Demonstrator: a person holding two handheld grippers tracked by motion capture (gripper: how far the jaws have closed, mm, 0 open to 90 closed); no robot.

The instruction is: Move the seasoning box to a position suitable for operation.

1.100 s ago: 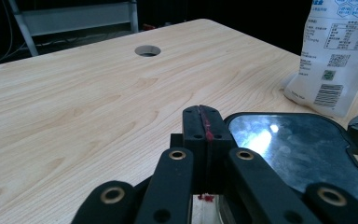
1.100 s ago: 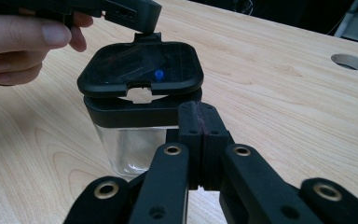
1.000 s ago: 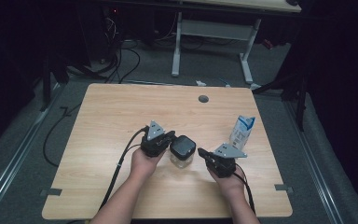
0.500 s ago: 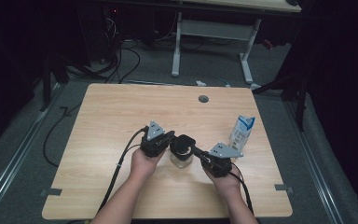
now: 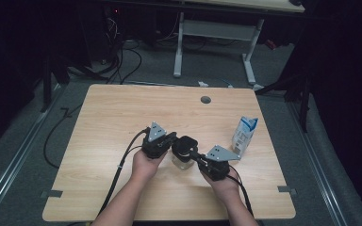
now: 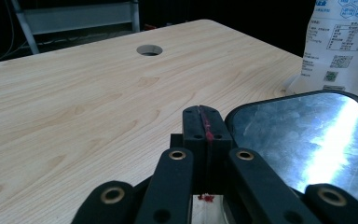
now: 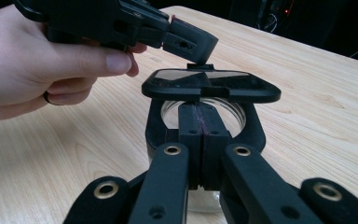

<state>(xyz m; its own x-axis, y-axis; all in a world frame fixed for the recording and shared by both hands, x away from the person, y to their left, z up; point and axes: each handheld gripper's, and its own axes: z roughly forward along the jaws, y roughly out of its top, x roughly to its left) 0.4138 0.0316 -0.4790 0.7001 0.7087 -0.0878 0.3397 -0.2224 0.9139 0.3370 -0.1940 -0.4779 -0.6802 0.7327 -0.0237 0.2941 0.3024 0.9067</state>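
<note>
Both pairs of fingers are pressed together with nothing between them. The right gripper (image 7: 200, 112) points its closed jaws at the jar (image 5: 183, 157), their tips just under the edge of its black-framed lid (image 7: 210, 85); whether they touch it cannot be told. The left gripper (image 7: 193, 42), held in the left hand (image 7: 42, 65), has its closed jaws at the lid's far edge from above. The jar stands on the wooden table (image 5: 118, 113), between the two grippers. A milk carton (image 5: 244, 135) stands upright near the right edge, apart from them.
</note>
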